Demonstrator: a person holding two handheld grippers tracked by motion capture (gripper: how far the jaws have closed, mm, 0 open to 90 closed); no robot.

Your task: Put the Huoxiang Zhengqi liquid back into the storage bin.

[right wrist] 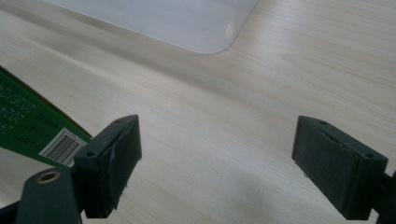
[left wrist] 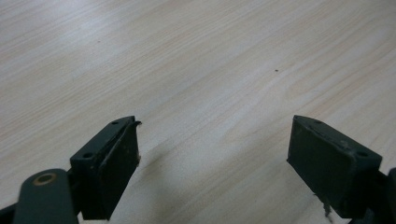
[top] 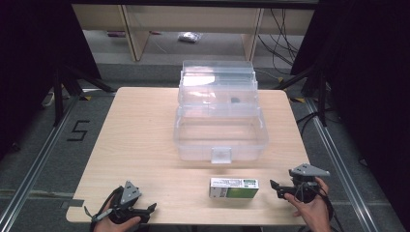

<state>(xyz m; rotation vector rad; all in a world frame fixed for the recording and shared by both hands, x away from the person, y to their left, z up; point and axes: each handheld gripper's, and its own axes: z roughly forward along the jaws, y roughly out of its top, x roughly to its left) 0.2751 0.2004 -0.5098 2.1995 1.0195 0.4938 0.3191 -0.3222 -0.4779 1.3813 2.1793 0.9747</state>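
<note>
The green-and-white carton (top: 234, 188) lay long axis crosswise on the desk (top: 140, 135), just left of the nearer right gripper (top: 276, 189); both grippers' fingers stood apart, empty.

I count one table (top: 140, 145). On it stands one clear plastic box (top: 220, 137) at twelve o'clock, lid raised, and lies one green-and-white carton (top: 234, 188) at five o'clock. I have two grippers: the left gripper (top: 152, 208) at seven o'clock, the right gripper (top: 273, 185) at four, each with two jaws.
</note>
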